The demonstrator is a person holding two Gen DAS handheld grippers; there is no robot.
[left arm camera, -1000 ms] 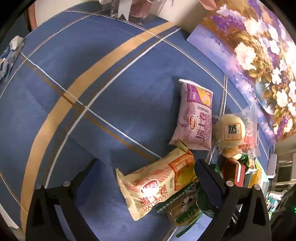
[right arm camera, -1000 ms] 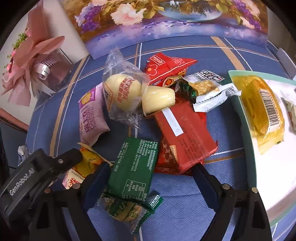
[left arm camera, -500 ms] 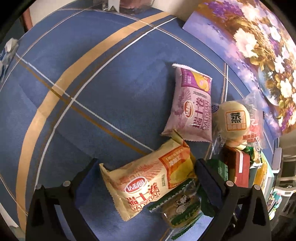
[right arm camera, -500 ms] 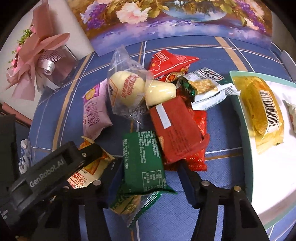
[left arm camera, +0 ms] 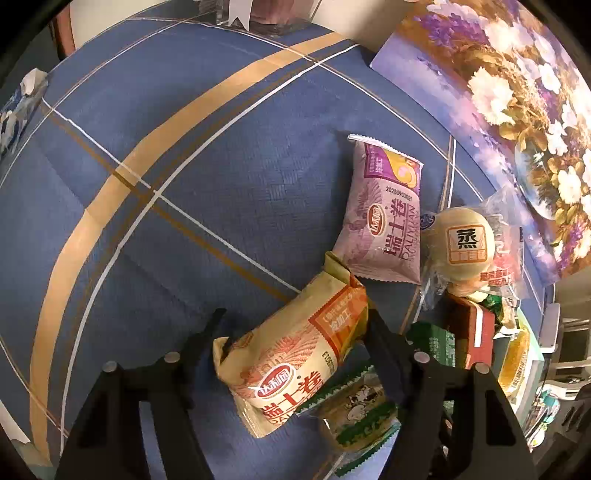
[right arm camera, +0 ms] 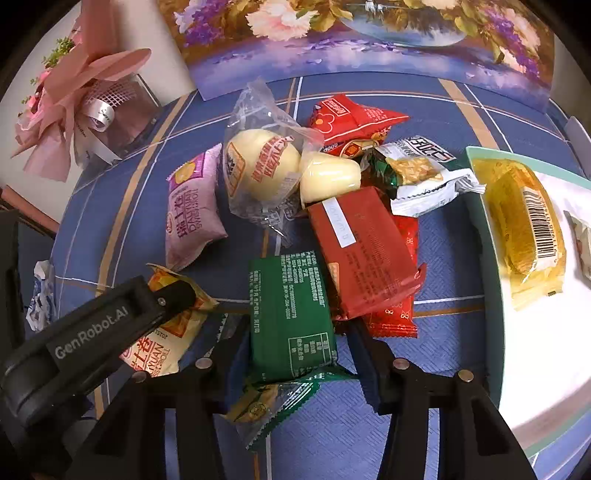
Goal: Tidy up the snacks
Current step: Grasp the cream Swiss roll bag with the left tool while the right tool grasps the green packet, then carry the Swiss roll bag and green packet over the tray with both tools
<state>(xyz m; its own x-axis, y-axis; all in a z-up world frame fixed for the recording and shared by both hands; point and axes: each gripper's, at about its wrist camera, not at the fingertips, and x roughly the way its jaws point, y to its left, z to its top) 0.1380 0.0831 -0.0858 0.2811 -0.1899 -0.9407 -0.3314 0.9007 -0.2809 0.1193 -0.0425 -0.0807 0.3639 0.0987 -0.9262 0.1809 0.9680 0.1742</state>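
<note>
A pile of snacks lies on the blue tablecloth [left arm camera: 192,206]. My left gripper [left arm camera: 295,325] is shut on a yellow-orange Swiss roll pack [left arm camera: 291,350]; that pack also shows in the right wrist view [right arm camera: 162,336] under the left gripper's body. My right gripper [right arm camera: 295,325] is shut on a green packet [right arm camera: 291,314]. A purple Swiss roll pack [left arm camera: 384,218], a bagged steamed bun [left arm camera: 465,243], red packets [right arm camera: 362,251] and a small green-edged biscuit pack [right arm camera: 273,406] lie around them.
A white tray with a teal rim [right arm camera: 484,236] at the right holds a yellow cake pack [right arm camera: 524,225]. A flower painting [right arm camera: 369,33] leans at the back. A pink bouquet [right arm camera: 77,99] stands back left. A crumpled tissue pack [left arm camera: 18,107] lies at the far left.
Both grippers have closed: the left on the yellow-orange Swiss roll pack, the right on the green packet. Both moved in closer to the pile.
</note>
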